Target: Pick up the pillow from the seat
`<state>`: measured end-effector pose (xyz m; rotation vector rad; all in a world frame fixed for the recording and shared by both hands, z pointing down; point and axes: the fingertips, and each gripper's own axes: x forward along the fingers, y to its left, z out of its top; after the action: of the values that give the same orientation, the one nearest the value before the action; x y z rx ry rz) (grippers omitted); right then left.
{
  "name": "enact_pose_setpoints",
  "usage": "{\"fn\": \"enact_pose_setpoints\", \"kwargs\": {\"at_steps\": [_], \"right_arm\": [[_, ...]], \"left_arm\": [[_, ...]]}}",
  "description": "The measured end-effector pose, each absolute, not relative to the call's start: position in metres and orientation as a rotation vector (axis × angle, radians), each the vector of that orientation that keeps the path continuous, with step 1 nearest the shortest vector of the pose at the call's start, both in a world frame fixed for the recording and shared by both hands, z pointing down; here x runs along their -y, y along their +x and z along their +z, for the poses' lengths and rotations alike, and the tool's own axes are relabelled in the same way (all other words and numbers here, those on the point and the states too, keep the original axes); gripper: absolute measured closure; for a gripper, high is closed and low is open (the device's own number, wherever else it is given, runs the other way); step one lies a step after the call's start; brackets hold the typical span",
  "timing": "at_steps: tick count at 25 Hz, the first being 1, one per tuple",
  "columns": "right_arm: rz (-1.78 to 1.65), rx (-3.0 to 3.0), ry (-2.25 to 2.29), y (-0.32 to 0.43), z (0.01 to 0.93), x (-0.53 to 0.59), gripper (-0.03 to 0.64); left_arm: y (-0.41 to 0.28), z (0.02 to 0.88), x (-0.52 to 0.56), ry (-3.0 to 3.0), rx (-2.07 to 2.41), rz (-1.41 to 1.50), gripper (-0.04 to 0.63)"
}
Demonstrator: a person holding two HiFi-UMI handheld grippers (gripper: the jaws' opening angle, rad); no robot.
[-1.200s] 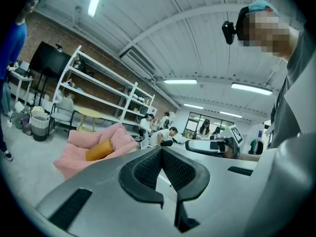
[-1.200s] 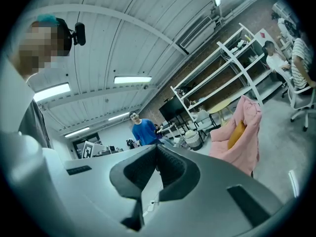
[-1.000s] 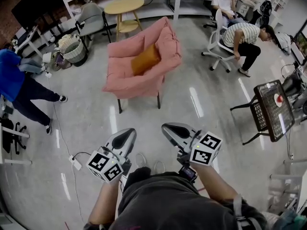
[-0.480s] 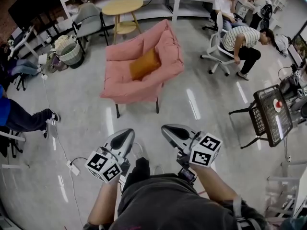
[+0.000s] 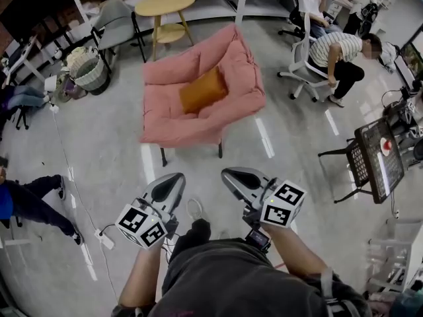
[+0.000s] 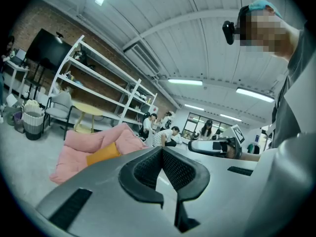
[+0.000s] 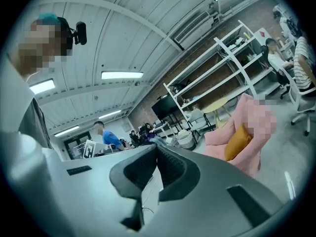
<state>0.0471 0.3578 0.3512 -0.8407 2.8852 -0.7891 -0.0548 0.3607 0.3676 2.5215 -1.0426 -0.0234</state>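
An orange pillow [image 5: 203, 90] lies on the seat of a pink armchair [image 5: 173, 121] in the middle of the head view, well ahead of both grippers. The pillow [image 6: 104, 153] also shows in the left gripper view, and the pillow [image 7: 239, 141] appears at the right of the right gripper view. My left gripper [image 5: 173, 179] is held low at the bottom left, shut with nothing in it. My right gripper [image 5: 232, 176] is beside it, also shut and empty. Both point toward the chair across bare floor.
A round wooden table [image 5: 164, 5] and grey chair [image 5: 115, 20] stand behind the armchair, with white shelving. A woven basket [image 5: 87, 71] sits at left. Seated people on office chairs [image 5: 301, 51] are at right. A black wire trolley [image 5: 373, 154] stands far right. Cables and a power strip [image 5: 104, 238] lie at left.
The armchair has come closer and shifted slightly right in the head view as I walk forward. The person in blue at left has slid out toward the frame edge. The grippers stay shut.
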Motion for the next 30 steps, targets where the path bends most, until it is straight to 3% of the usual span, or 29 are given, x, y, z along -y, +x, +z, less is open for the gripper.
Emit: {"fn": "enact_pose_setpoints", "kwargs": {"at_steps": [30], "right_arm": [[-0.82,-2.854,-0.984,-0.022,0.36,-0.18,0.603]], "left_arm": [[-0.129,0.38,-0.184,2.508,0.959,-0.008,0.586]]}}
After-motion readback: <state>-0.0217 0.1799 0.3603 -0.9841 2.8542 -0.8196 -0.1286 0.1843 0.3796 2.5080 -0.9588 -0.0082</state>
